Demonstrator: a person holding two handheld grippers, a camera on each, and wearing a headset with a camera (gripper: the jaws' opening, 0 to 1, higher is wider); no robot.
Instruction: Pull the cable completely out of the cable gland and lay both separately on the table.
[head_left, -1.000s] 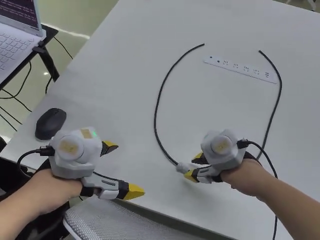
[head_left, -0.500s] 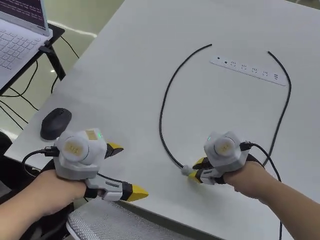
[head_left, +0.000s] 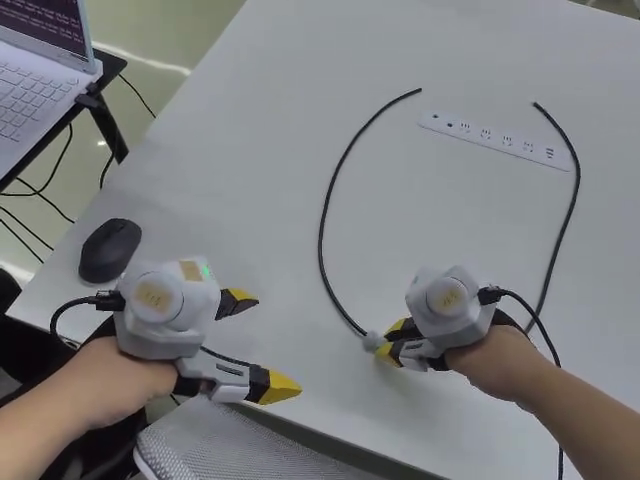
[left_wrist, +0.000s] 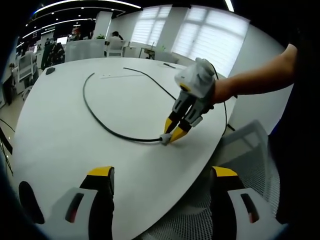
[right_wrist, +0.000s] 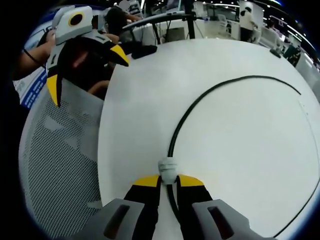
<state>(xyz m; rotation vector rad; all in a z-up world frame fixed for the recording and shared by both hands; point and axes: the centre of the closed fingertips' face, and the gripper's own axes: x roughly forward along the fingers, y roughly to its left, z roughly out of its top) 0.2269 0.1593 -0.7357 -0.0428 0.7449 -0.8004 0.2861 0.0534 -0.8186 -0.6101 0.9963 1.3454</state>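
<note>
The right gripper (head_left: 388, 352) clamps the cable (head_left: 323, 225) just behind the gland (head_left: 373, 341), anchoring it on the surface (head_left: 250, 150); the left gripper (head_left: 263, 342) hovers, jaws wide, seemingly ready for the gland.

Table (head_left: 250, 120): white top, smooth, matt with faint sheen. Cable (head_left: 325, 210): black sheath, smooth, rubber-like. Cable gland (head_left: 373, 341): pale grey plastic, smooth. Left gripper (head_left: 262, 342) and right gripper (head_left: 385, 345): 2 matt grey-white plastic shells, yellow tips. Chair seat (right_wrist: 55, 145): grey woven mesh.

Office: laptop (head_left: 30, 100), mouse (head_left: 110, 250), power strip (head_left: 497, 140), ceiling striplights (left_wrist: 75, 5).
</note>
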